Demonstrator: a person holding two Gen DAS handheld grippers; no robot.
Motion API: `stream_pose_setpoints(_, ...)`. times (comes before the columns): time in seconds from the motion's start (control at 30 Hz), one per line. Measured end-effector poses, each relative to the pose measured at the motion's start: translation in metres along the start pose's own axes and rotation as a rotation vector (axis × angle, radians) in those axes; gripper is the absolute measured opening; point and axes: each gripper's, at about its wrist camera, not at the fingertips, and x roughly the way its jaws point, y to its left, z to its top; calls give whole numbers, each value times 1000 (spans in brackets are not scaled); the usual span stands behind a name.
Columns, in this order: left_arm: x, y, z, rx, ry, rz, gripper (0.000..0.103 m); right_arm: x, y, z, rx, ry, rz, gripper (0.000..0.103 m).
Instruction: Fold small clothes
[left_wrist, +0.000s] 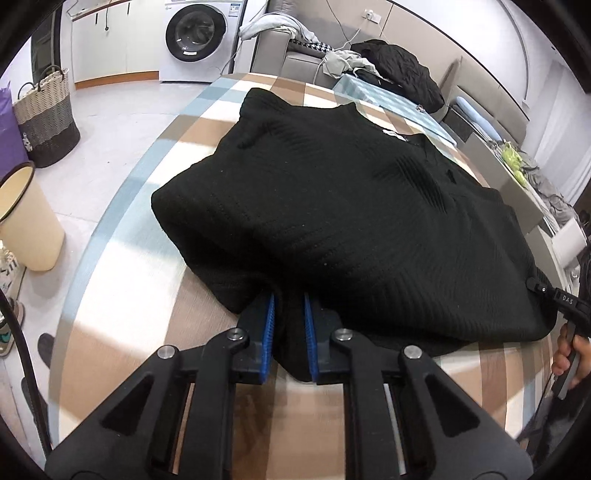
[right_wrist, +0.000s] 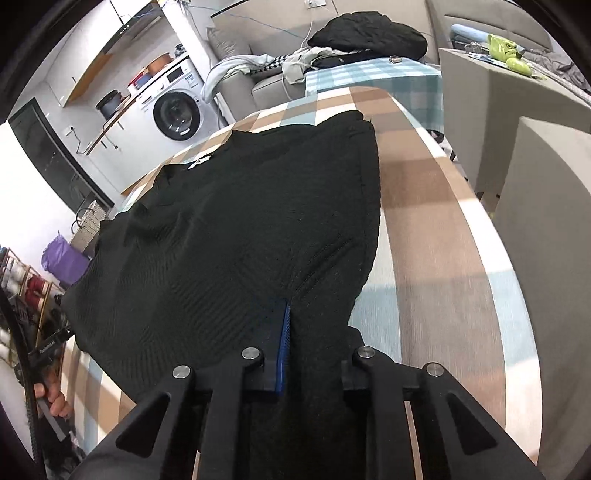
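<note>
- Nearest us, the left hand-held gripper (left_wrist: 289, 332) pinches the near hem of the black knit sweater (left_wrist: 332, 206) between its blue pads.
- Our right hand-held gripper (right_wrist: 295, 347) likewise clamps a bunched hem fold.
- Ahead of both, the sweater lies spread on the checked tabletop (left_wrist: 122, 295).
- We judge it soft, thick and floppy; hem corners give the surest hold.
</note>
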Motion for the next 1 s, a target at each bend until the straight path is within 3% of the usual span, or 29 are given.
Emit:
stream_pose_setpoints(0.23,-35,16,-30,-27,6,-42,15,-17,-1,-25,20,54,50,18)
stream_pose_setpoints(0.37,-49,27,-29,-44,-3,-41,36,-16,-3,-12,20,60,32,31)
stream_pose_setpoints(0.47,-66,35,-30,-37,-31,-45,44,-20,-7,2,47,15,10,44)
stream_pose_setpoints(0.5,-73,38,-30,-34,-35,-34,53,-23,-11,2,57,8,4,45)
stream_pose_setpoints(0.57,-88,46,-28,-30,-65,-7,60,-25,-14,13,66,-19,1,48)
stream_pose_setpoints(0.67,-99,57,-12,-44,-108,24,67,-31,-15,23,74,-56,-1,57)
stream_pose_setpoints(0.8,-91,60,30,-73,-118,42,70,-29,-16,40,81,-94,15,58)
stream_pose_setpoints(0.9,-72,52,72,-53,-136,6,70,-24,-15,52,96,-113,39,58)
stream_pose_setpoints(1.0,-37,47,114,-17,-102,4,70,-17,-18,64,105,-125,47,58)
